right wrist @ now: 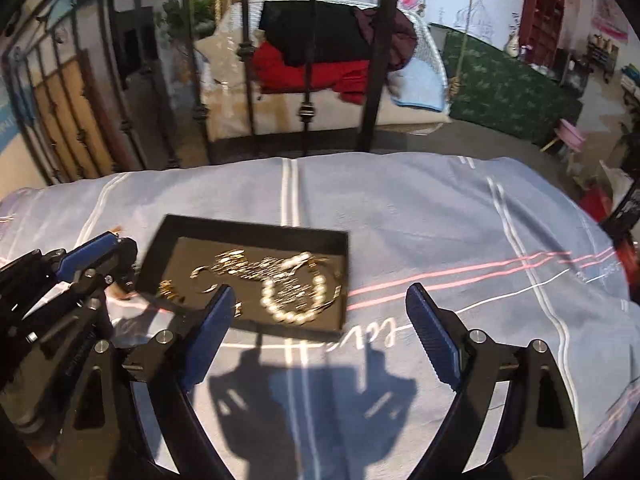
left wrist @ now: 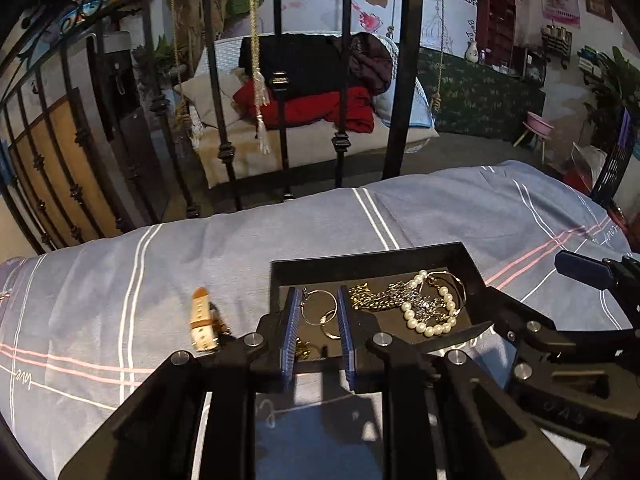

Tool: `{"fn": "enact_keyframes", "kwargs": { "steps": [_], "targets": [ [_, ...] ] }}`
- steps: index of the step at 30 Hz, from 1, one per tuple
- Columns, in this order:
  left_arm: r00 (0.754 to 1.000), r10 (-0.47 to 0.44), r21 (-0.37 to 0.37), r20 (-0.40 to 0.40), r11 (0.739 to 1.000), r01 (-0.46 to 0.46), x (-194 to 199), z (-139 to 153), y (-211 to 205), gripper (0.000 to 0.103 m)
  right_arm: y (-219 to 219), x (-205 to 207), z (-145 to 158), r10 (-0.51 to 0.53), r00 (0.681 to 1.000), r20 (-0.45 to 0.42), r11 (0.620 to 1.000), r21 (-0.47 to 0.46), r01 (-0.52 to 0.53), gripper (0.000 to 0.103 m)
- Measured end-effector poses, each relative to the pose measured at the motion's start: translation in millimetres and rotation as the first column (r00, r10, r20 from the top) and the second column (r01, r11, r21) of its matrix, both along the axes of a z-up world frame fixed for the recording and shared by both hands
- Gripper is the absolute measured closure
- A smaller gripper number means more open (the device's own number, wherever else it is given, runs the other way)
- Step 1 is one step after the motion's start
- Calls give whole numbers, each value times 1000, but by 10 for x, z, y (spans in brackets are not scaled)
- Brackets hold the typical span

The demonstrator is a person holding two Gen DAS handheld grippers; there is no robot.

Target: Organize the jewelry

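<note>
A black tray (left wrist: 464,254) lies on the striped bed cover and also shows in the right wrist view (right wrist: 248,224). It holds a pearl bracelet (left wrist: 430,326), gold chains (left wrist: 372,294) and hoop earrings (left wrist: 318,306). My left gripper (left wrist: 318,296) is over the tray's near left part with its jaws partly open around the hoops, not touching them. A watch with a tan strap (left wrist: 202,320) lies on the cover left of the tray. My right gripper (right wrist: 320,300) is wide open and empty, above the cover by the tray's near right corner. The pearl bracelet (right wrist: 294,300) lies just beyond it.
A black iron bed frame (left wrist: 408,80) stands at the far edge of the bed. Beyond it hang a swing seat with red and black clothes (left wrist: 316,92) and a rope with a tassel (left wrist: 256,60). The blue-grey striped cover (right wrist: 460,220) spreads right of the tray.
</note>
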State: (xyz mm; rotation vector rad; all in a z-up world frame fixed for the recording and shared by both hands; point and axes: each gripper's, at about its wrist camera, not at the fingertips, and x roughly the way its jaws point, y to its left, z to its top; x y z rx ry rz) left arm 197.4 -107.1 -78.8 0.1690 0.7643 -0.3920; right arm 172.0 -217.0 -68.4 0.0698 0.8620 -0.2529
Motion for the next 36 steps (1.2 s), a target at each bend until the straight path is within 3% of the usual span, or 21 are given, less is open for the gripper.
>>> {"fn": "enact_keyframes", "kwargs": {
  "steps": [4,7,9,12,15,19,20,24,26,29,31,34,36],
  "targets": [
    [999,1,7,-42,1000,0,163,-122,-144,83,-193,109,-79,-45,999,-26,997,69,47,17],
    [999,12,-3,-42,1000,-12,181,-135,-86,58,-262,135,-135,-51,998,-31,995,86,54,17],
    [1000,16,-19,-9,1000,-16,125,-69,35,55,-283,133,-164,-51,998,-34,993,103,54,17],
    [990,133,-95,49,987,-128,17,66,548,36,-201,75,-168,-8,1000,-12,990,142,9,17],
    [971,237,-63,16,970,-236,41,-48,1106,35,-16,-15,-184,46,999,4,994,98,-46,16],
    [935,348,-58,-65,934,-352,88,-234,1616,35,-47,-102,-280,18,1000,-7,987,158,-16,16],
    [932,353,-56,-79,932,-358,90,-250,1618,35,-56,-104,-305,12,1000,-14,987,160,-10,16],
    [970,235,-4,-59,972,-235,178,-312,1096,33,9,-64,-350,34,998,-44,985,169,-26,16],
    [976,204,24,-76,979,-203,279,-403,839,33,76,-56,-291,54,998,-33,988,145,-48,16],
    [974,200,46,-111,980,-196,431,-562,618,34,83,-49,-234,62,998,-22,989,137,-58,12],
    [969,193,53,-157,981,-187,531,-683,554,56,71,-43,-208,63,998,-18,989,134,-60,12],
    [971,179,65,-157,983,-171,534,-751,535,83,63,-36,-218,67,997,-22,991,117,-64,12],
    [976,173,65,-135,984,-166,471,-707,562,85,42,-29,-240,62,998,-26,991,119,-58,12]
  ]
}}
